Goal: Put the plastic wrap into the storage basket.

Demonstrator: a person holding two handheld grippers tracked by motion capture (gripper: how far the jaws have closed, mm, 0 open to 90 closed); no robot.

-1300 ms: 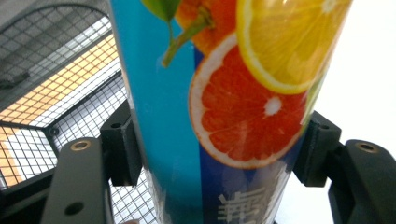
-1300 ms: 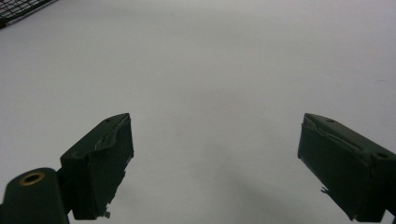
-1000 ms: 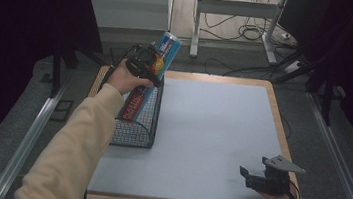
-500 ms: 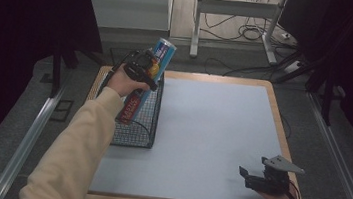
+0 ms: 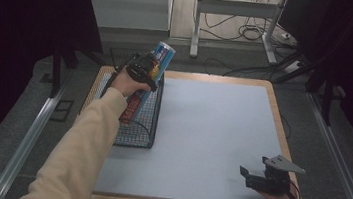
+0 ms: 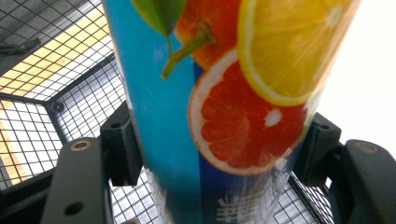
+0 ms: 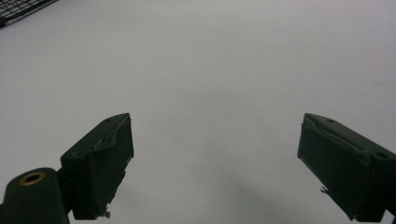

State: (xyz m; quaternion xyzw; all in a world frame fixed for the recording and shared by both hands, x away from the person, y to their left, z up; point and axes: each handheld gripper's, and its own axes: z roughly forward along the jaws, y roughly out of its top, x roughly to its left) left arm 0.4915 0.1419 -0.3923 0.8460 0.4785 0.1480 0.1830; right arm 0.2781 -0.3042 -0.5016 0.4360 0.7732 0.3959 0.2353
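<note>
My left gripper (image 5: 148, 71) is shut on a tall blue can (image 5: 161, 57) printed with orange and grapefruit slices. It holds the can tilted over the far end of a black wire basket (image 5: 139, 125) at the table's left side. In the left gripper view both black pads (image 6: 122, 142) press the can (image 6: 224, 112) from either side, with the basket mesh (image 6: 56, 60) behind. A red packet (image 5: 130, 108) lies inside the basket. My right gripper (image 5: 251, 177) rests open near the table's front right corner, and in the right gripper view its fingers (image 7: 100, 163) stand wide apart over bare white tabletop.
The white table top (image 5: 211, 128) has a wooden rim. Dark floor, metal rails and a desk frame with cables surround the table. A corner of the basket (image 7: 18, 9) shows at the top left of the right gripper view.
My left gripper has moved down and toward the near side with the can, lowering it closer to the basket. The right gripper has stayed in place.
</note>
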